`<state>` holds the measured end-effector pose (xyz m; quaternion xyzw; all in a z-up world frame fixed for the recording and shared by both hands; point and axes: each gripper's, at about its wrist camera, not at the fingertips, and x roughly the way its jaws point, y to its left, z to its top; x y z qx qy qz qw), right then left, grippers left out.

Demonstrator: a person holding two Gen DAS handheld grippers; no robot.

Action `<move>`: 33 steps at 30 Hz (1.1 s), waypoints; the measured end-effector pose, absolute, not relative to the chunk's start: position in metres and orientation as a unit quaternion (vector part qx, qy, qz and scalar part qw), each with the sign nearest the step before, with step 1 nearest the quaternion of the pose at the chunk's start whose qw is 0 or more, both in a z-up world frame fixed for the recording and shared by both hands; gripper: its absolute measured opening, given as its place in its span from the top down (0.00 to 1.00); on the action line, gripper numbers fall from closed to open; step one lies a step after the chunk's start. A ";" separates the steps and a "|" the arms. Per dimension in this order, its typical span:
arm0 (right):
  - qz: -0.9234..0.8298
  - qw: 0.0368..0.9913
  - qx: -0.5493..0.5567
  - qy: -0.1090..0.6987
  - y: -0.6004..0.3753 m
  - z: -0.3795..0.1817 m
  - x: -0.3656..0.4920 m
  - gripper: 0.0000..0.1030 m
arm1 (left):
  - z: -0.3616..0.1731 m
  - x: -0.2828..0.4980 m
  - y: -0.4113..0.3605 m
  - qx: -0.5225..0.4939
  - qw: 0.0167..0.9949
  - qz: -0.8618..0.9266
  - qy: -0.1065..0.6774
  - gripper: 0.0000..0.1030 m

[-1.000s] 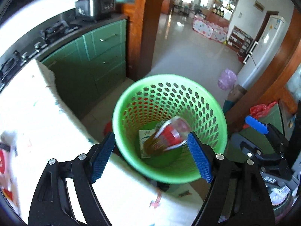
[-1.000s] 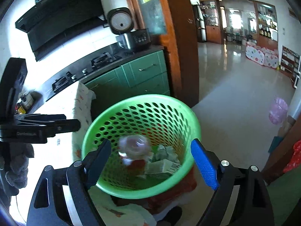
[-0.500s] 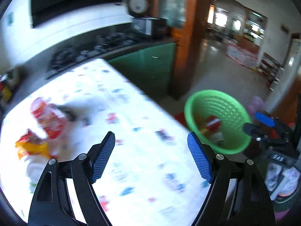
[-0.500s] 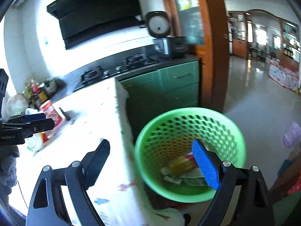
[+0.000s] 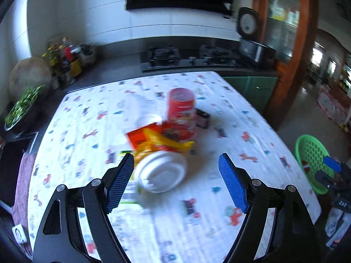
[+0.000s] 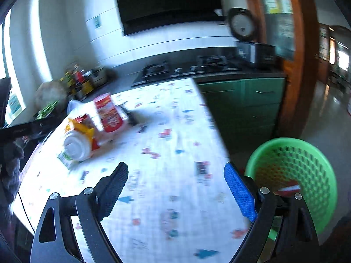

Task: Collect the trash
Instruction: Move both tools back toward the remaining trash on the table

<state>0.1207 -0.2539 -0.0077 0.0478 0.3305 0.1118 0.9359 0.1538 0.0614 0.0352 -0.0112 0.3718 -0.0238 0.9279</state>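
A heap of trash lies on the patterned table cloth [image 5: 92, 118]: a white lidded cup [image 5: 161, 173] on its side, a red and yellow snack wrapper [image 5: 158, 140] and an upright red tub [image 5: 181, 109]. My left gripper [image 5: 175, 184] hovers open above the table, the cup showing between its spread fingers with no pad touching it. My right gripper [image 6: 175, 188] is open and empty over the cloth, right of the same cup [image 6: 76, 146] and tub [image 6: 108, 114]. The green basket [image 6: 307, 171] stands off the table's right edge with trash inside; the left wrist view has the basket [image 5: 311, 153] at far right.
A dark counter with a gas hob [image 5: 162, 54], a rice cooker [image 5: 252, 41] and condiment bottles [image 5: 65, 59] runs behind the table. Green cabinets [image 6: 241, 100] and a wooden post [image 6: 302, 65] stand beyond the basket. A bowl of greens [image 5: 19, 109] sits at left.
Both grippers have swung left, away from the green basket and over the table; the trash heap now fills the left wrist view. Both stay open and empty.
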 end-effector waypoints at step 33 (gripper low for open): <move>0.234 0.878 0.074 0.412 -0.003 -0.061 0.227 0.11 | -0.007 0.139 0.224 -0.110 0.913 0.044 0.390 0.24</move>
